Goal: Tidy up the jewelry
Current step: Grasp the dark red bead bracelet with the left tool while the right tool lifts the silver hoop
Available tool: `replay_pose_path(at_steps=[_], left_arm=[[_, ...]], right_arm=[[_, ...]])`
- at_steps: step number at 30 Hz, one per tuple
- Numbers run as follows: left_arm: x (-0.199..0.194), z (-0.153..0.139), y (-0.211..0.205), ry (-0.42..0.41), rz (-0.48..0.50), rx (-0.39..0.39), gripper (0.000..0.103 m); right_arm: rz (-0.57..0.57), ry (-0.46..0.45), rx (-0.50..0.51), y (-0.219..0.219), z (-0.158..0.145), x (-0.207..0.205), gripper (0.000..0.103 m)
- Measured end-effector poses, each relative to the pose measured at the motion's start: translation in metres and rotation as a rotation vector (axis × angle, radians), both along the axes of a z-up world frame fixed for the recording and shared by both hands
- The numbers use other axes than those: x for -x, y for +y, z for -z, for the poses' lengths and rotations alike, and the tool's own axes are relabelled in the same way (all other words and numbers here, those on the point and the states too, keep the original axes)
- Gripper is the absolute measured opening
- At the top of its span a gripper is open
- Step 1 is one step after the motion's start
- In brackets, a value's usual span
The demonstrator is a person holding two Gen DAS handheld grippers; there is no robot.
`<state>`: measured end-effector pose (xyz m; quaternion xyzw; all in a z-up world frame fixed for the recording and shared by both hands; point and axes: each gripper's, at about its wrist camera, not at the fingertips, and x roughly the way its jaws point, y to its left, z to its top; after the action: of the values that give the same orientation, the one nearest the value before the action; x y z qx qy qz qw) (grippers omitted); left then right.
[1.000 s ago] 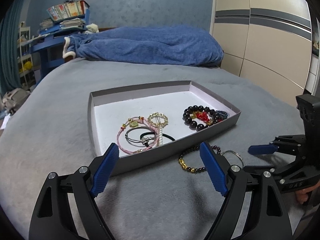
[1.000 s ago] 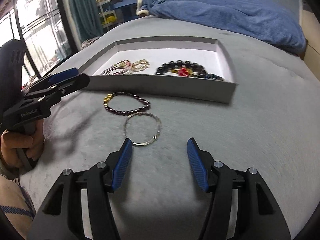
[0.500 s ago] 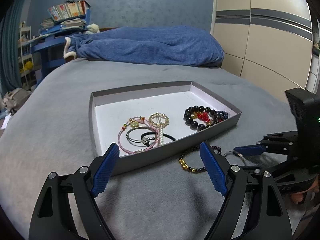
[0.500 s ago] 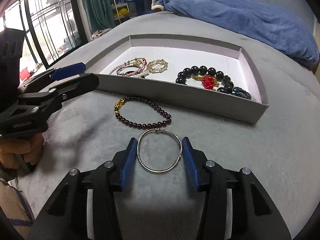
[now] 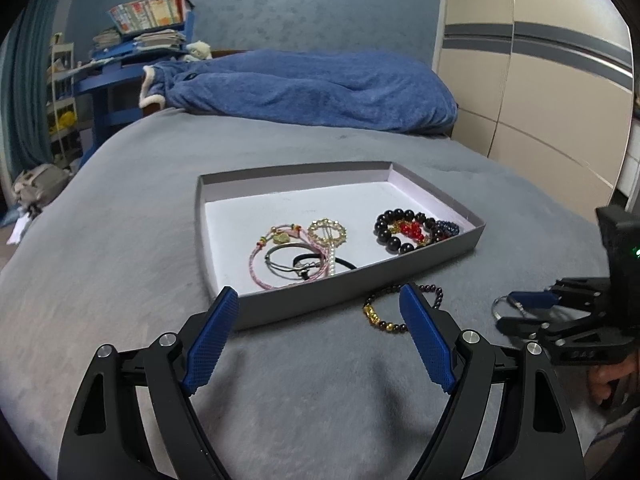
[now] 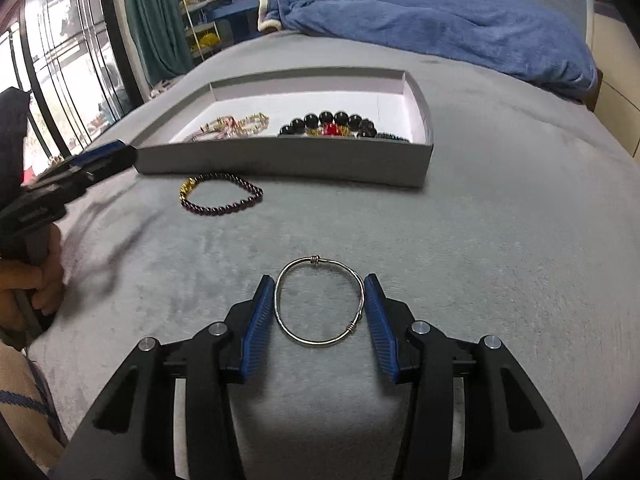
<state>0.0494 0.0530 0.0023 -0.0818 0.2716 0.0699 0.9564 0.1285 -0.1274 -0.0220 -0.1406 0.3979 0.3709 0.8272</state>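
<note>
Bed cover (image 6: pixel 500 216): grey plush surface filling both views; everything below lies on it.
Blue blanket (image 5: pixel 312 88): bunched at 12 o'clock, beyond the tray.
Tray (image 5: pixel 280 308): shallow grey box with white floor, at 12 o'clock from the right claw, well apart from it.
Tray contents: black-bead bracelet (image 5: pixel 394 232) with red and gold pieces toward the tray's 3 o'clock side; pink cord bracelets (image 5: pixel 256 258) and a gold ring-shaped piece (image 5: pixel 327 230) tangled near its middle.
Left gripper (image 5: pixel 316 320): fingers spread wide, holding nothing, tips just short of the tray's near wall.
Right gripper (image 6: pixel 319 306): blue pads narrowed around the silver bangle, one at its 9 o'clock edge and one at its 3 o'clock edge; contact looks made on both sides.
Garnet-bead bracelet (image 6: pixel 222 200): with a gold charm, just outside the tray's near wall, at 11 o'clock from the right claw.
Silver bangle (image 6: pixel 319 302): thin wire hoop between the right pads, lying flat over the cover.
</note>
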Motion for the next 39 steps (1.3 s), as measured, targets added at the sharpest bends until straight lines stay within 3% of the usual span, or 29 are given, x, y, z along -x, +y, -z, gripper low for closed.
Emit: replay_pose_path(at_steps=[4, 9, 16, 26, 29, 31, 32, 35, 39], left_arm=[[0.011, -0.005, -0.001, -0.023, 0.019, 0.022, 0.083], [0.009, -0.007, -0.028, 0.0, 0.173, -0.028, 0.083], [-0.023, 0.013, -0.06, 0.151, 0.314, -0.127, 0.061], [-0.049, 0.018, -0.074, 0.184, 0.371, -0.223, 0.054], [-0.058, 0.025, -0.08, 0.222, 0.399, -0.25, 0.047], [-0.068, 0.034, -0.079, 0.283, 0.4, -0.238, 0.034], [-0.069, 0.034, -0.077, 0.291, 0.401, -0.228, 0.032], [-0.068, 0.034, -0.076, 0.29, 0.393, -0.223, 0.009], [-0.063, 0.03, -0.076, 0.268, 0.366, -0.238, 0.006]], right_arm=[[0.001, 0.015, -0.012, -0.001, 0.001, -0.003, 0.046], [0.005, 0.02, -0.022, -0.003, 0.001, -0.004, 0.046], [0.039, -0.005, -0.024, -0.005, -0.001, -0.005, 0.046], [0.055, 0.015, -0.033, -0.008, 0.0, -0.009, 0.046], [0.055, 0.017, -0.033, -0.008, 0.0, -0.009, 0.046], [0.055, 0.018, -0.035, -0.009, 0.0, -0.009, 0.046], [0.055, 0.018, -0.034, -0.009, 0.0, -0.009, 0.046], [0.055, 0.018, -0.034, -0.009, 0.0, -0.009, 0.046], [0.055, 0.017, -0.033, -0.009, 0.0, -0.009, 0.046]])
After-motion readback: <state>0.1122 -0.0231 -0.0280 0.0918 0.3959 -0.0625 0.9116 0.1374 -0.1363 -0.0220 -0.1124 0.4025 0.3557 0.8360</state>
